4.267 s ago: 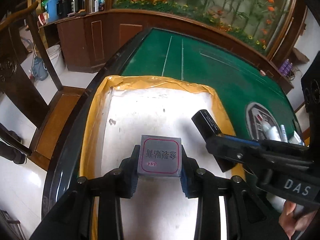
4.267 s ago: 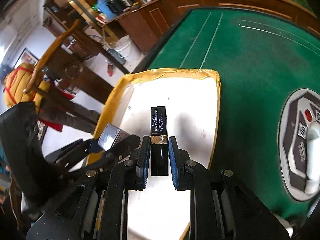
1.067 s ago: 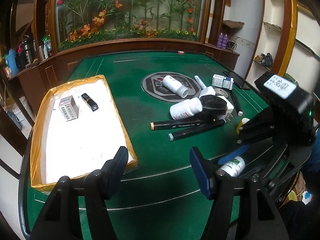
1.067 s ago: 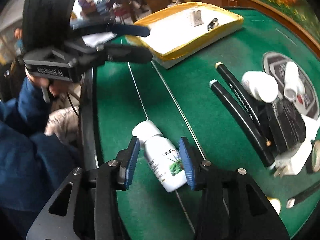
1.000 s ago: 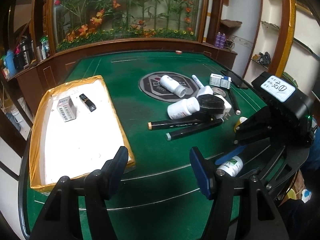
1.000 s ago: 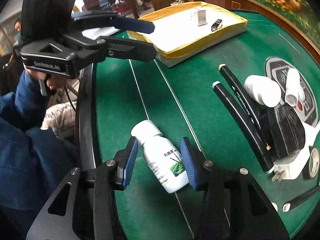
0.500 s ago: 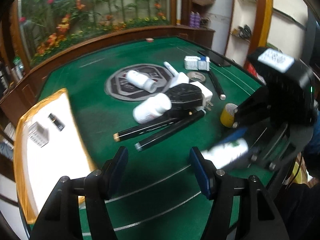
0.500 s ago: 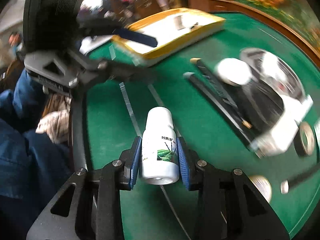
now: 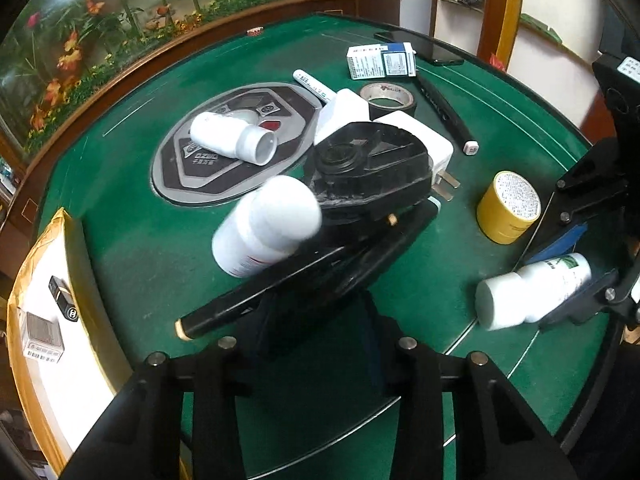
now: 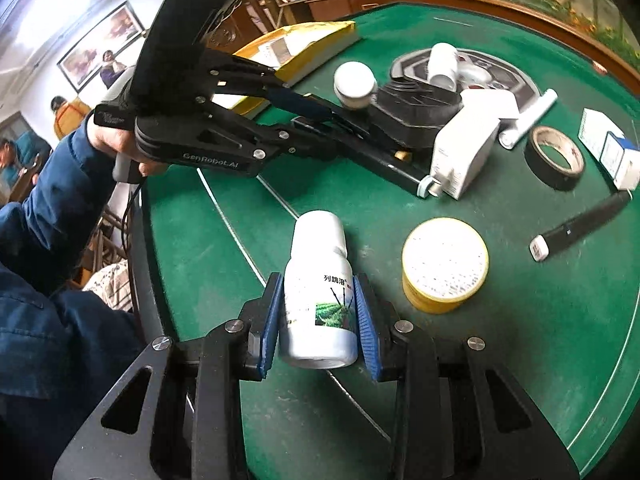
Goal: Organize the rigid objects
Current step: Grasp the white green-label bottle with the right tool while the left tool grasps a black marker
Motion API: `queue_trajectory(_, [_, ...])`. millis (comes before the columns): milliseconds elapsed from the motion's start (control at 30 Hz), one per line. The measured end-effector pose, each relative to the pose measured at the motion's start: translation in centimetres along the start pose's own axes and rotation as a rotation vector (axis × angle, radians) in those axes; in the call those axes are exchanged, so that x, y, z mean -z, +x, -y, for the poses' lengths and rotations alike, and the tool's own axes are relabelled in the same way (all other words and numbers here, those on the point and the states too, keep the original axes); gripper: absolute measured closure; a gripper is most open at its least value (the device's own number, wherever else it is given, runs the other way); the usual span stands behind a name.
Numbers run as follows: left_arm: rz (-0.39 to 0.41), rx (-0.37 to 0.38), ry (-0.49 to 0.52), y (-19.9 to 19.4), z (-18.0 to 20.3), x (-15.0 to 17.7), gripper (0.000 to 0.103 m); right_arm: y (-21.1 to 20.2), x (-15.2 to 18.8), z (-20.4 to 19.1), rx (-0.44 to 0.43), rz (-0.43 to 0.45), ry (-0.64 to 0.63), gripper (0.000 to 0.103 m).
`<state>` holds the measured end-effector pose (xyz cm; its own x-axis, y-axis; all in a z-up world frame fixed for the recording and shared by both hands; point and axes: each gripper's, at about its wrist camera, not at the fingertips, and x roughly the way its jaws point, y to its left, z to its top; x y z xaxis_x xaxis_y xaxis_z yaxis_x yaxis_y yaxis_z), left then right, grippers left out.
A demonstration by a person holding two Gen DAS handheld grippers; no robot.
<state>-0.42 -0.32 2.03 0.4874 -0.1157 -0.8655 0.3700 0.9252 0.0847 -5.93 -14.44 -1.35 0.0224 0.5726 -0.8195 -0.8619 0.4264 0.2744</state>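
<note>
On the green table two black markers (image 9: 304, 264) lie side by side against a black dispenser (image 9: 368, 168). My left gripper (image 9: 318, 316) hangs over them with its jaws closing. The markers run slantwise between its blurred fingertips, and I see no pad pressing on them. From the right wrist view the left gripper (image 10: 336, 128) reaches in from the left. My right gripper (image 10: 318, 316) is shut on a white bottle with a green label (image 10: 318, 280), held just off the felt. The same white bottle (image 9: 520, 296) shows at the right edge of the left wrist view.
A yellow-rimmed white tray (image 9: 48, 240) at the left holds a grey box (image 9: 42, 338) and a black lipstick (image 9: 64, 298). Two white bottles (image 9: 264, 224), a white charger (image 9: 424, 140), a yellow tub (image 9: 510, 208), a tape roll (image 9: 386, 94), medicine boxes (image 9: 380, 60) and a black pen (image 9: 444, 112) crowd the middle.
My right gripper closed on the green-label bottle and lifted it, turning it in line with the fingers. My left gripper swung right and down onto the markers, its jaws narrowing.
</note>
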Motion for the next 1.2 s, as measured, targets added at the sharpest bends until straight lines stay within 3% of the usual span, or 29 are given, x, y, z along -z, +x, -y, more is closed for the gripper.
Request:
queue_trajectory(133, [-0.003, 0.066, 0.016, -1.0, 2.1, 0.7, 0.079, 0.4, -0.1, 0.1, 0.007, -0.009, 0.017, 0.068])
queue_trajectory(300, [-0.037, 0.092, 0.073, -1.2, 4.9, 1.3, 0.079, 0.4, -0.1, 0.0, 0.022, -0.015, 0.025, 0.068])
queue_trajectory(400, [-0.041, 0.056, 0.066, -0.7, 4.9, 0.5, 0.077, -0.3, 0.4, 0.0, 0.036, -0.013, 0.026, 0.068])
queue_trajectory(633, [-0.003, 0.058, 0.054, 0.6, 5.6, -1.9, 0.077, -0.4, 0.5, -0.3, 0.07, -0.012, 0.036, 0.068])
queue_trajectory(767, [0.024, 0.049, 0.046, 0.0, 6.5, -1.1, 0.085, -0.1, 0.9, -0.7, 0.087, -0.025, 0.044, 0.068])
queue_trajectory(967, [0.053, 0.121, -0.105, -2.1, 5.3, 2.2, 0.089, -1.1, 2.3, -0.4, 0.072, 0.02, 0.1, 0.068])
queue_trajectory(1200, [0.168, 0.169, -0.256, -5.3, 2.3, 4.4, 0.089, -2.8, 1.8, -0.7, 0.025, 0.112, 0.141, 0.068])
